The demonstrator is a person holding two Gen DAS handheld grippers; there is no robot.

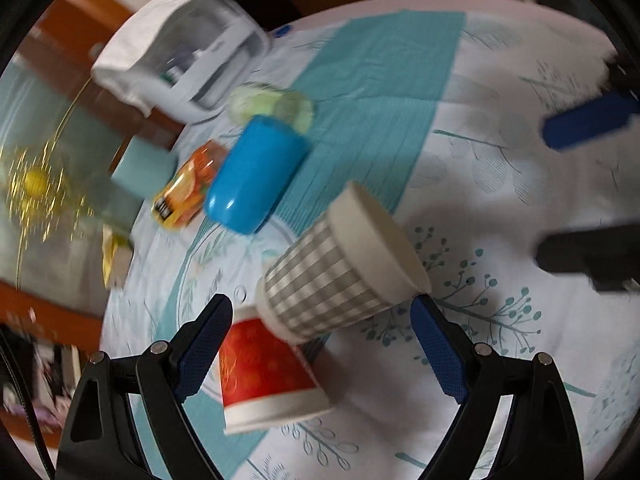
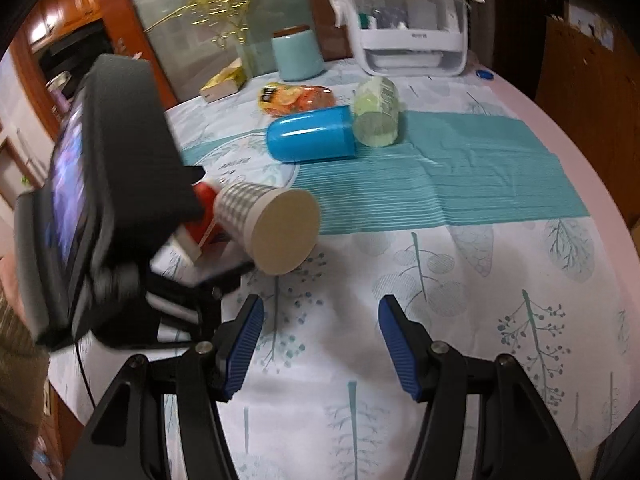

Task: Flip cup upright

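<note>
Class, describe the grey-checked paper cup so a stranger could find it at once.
Start at the round table with the leaf-print cloth. Near its left side, beside the red paper cup, the grey-and-white checked paper cup lies tipped over. No other cup has checks.

Grey-checked paper cup (image 1: 332, 268) (image 2: 262, 222): white rim band, grey/white gingham body. Pose: on its side, tilted, mouth facing partly toward the right wrist cam; interior plain beige-white. Base end rests against/over the red paper cup (image 1: 264, 376) (image 2: 206, 212).

Red paper cup: red body w/ faint orange pattern, white rim band. Also not upright; exact pose hard to tell, partly hidden in right view.

Both sit on the white leaf-print tablecloth (image 1: 500, 208) (image 2: 440, 320), near edge of the teal strip. Frames motion-blurred; contact pts unclear.
</note>
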